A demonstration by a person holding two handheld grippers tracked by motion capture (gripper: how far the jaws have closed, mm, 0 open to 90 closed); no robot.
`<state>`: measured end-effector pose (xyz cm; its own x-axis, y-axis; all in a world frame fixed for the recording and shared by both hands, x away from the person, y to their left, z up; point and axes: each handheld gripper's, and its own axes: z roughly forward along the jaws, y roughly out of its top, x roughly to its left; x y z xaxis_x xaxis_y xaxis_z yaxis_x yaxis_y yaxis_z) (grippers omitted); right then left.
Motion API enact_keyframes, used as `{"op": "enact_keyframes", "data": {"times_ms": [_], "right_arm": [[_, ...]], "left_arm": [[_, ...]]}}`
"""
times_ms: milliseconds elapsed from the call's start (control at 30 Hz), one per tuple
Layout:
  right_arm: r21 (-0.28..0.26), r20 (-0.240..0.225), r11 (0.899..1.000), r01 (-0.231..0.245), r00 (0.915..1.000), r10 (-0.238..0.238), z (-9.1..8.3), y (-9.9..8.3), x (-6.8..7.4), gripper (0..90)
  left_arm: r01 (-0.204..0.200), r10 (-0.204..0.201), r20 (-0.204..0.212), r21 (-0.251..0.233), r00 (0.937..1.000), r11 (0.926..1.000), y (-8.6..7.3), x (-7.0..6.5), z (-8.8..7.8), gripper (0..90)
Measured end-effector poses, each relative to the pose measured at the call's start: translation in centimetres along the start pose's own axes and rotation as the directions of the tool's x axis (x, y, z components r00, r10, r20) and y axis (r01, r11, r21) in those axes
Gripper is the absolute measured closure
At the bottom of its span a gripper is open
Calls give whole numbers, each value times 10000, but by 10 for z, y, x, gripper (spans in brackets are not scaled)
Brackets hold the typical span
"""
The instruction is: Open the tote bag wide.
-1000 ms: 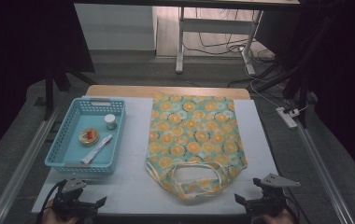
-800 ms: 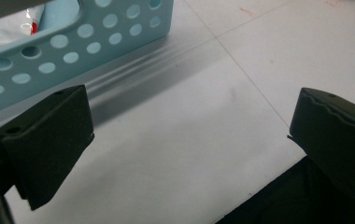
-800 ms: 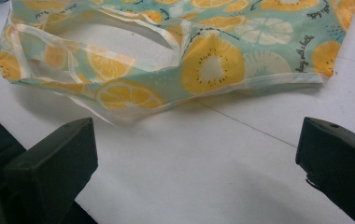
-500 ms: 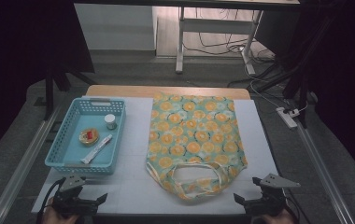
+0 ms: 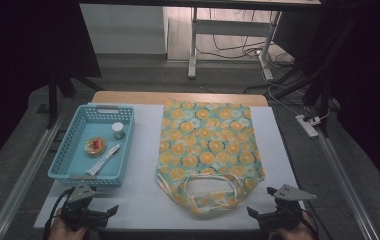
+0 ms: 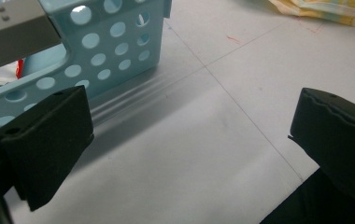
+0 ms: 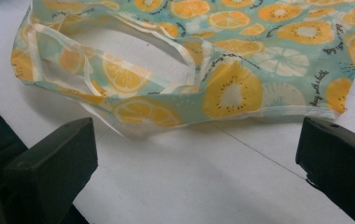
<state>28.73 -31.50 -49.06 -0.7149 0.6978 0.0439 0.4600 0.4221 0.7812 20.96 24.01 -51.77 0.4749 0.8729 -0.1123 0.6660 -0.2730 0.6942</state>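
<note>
Both grippers, left (image 5: 89,214) and right (image 5: 278,214), sat at the tabletop's (image 5: 143,200) near edge, fingers spread wide and empty. The fruit-print bag (image 5: 205,150) lay flat beside the blue basket (image 5: 73,172); its thin handles (image 7: 119,70) could bunch if snagged.

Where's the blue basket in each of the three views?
High view: blue basket left of centre, on the white mat.
Left gripper view: its perforated wall upper left, beyond the left tool's jaws.
Right gripper view: not in it.
Shared landmark: the fruit-print bag, whose edge shows top right in the left gripper view.
</note>
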Motion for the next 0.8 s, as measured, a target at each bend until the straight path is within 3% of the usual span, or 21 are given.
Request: {"op": "enact_keyframes", "data": {"times_ms": [267, 800], "right_arm": [[-33, -350, 10000, 0, 9994, -1, 4, 7, 5, 0], [83, -867, 9986, 516, 9950, -506, 18, 20, 22, 0]], "left_arm": [[183, -183, 478, -9, 9987, 9998, 1, 4, 2, 1], [17, -15, 656, -39, 9978, 10000, 4, 4, 6, 0]]}}
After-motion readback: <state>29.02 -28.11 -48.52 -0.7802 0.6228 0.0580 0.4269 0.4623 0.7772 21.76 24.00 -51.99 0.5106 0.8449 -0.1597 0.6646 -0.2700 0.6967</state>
